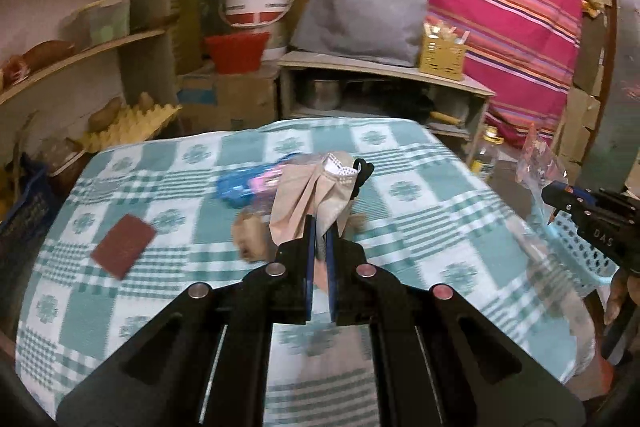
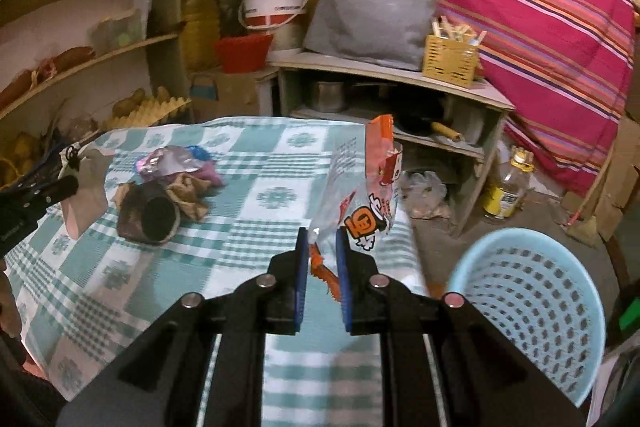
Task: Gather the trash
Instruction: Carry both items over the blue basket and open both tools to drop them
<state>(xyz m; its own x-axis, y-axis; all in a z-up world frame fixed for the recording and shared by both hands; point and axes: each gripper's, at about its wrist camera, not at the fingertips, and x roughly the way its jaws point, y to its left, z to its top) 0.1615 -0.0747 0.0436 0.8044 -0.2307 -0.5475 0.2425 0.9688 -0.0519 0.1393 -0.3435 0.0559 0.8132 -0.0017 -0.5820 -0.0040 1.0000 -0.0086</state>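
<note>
1. Left gripper (image 1: 319,227) is clamped on a crumpled beige paper wrapper (image 1: 308,195), held above the checked tablecloth (image 1: 160,299).
2. Right gripper (image 2: 323,243) is pinched shut on an orange-and-clear snack packet (image 2: 368,195), near the table's 3 o'clock edge.
3. Step in hand looks like carrying both pieces to the blue basket (image 2: 532,311), at 4 o'clock off the table.
4. Next move calls for swinging over its rim, then letting go.
5. Still on the cloth: cardboard tube (image 2: 154,215), foil wrappers (image 2: 172,161) and a dark red pad (image 1: 123,245); open cloth lies around them.

Checked table (image 1: 280,307), scattered wrappers (image 2: 176,163), perhaps
</note>
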